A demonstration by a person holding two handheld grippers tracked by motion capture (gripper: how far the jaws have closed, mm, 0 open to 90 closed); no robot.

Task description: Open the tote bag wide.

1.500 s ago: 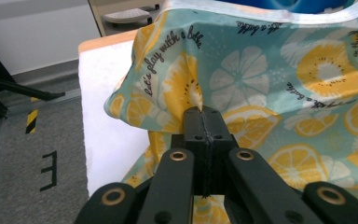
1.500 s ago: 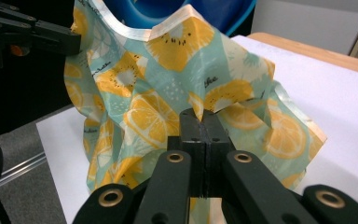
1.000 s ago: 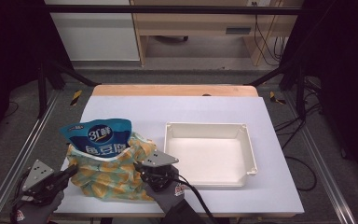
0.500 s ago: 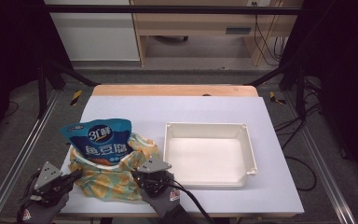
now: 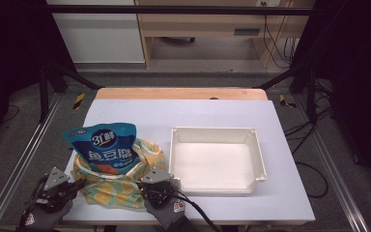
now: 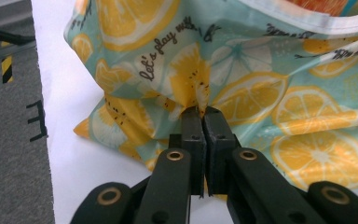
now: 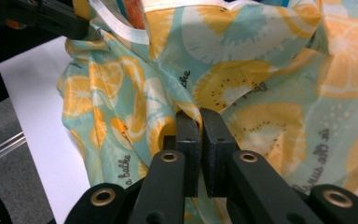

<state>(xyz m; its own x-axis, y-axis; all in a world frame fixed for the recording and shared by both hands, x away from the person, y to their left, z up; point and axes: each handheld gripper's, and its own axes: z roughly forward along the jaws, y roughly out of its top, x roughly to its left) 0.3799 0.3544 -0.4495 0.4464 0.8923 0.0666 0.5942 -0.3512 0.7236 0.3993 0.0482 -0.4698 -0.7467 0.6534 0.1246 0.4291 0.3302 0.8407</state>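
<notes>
Pinching the lemon-print cloth bag point(image 5: 118, 181) from two sides, the person works at the near edge of the counter point(image 5: 212, 116): the left gripper point(image 6: 199, 111) has its jaws closed on a small gathered fold of the fabric near the bag's lower left, and the right gripper point(image 7: 196, 114) is likewise clamped on a narrow pleat at the bag's near right side. The bag lies slumped on the counter's front left part, just left of the empty white tray point(image 5: 256, 147), with a blue snack packet point(image 5: 104, 147) standing out of its open mouth. From where I stand the worry is how little cloth each gripper holds; the fabric looks thin and slick, and if the two pull apart or lift sharply I would expect a fold to slip free, leaving the bag hanging from one side and tipping the packet out. The packet looks top-heavy, sitting mostly above the white-edged rim point(image 6: 307, 14), so a lopsided lift could send it sliding toward the counter's near edge, which is close. Dragging rather than lifting could also bunch the cloth under itself and trap the packet, and a swing to the right might knock the bag against the tray's wall.
</notes>
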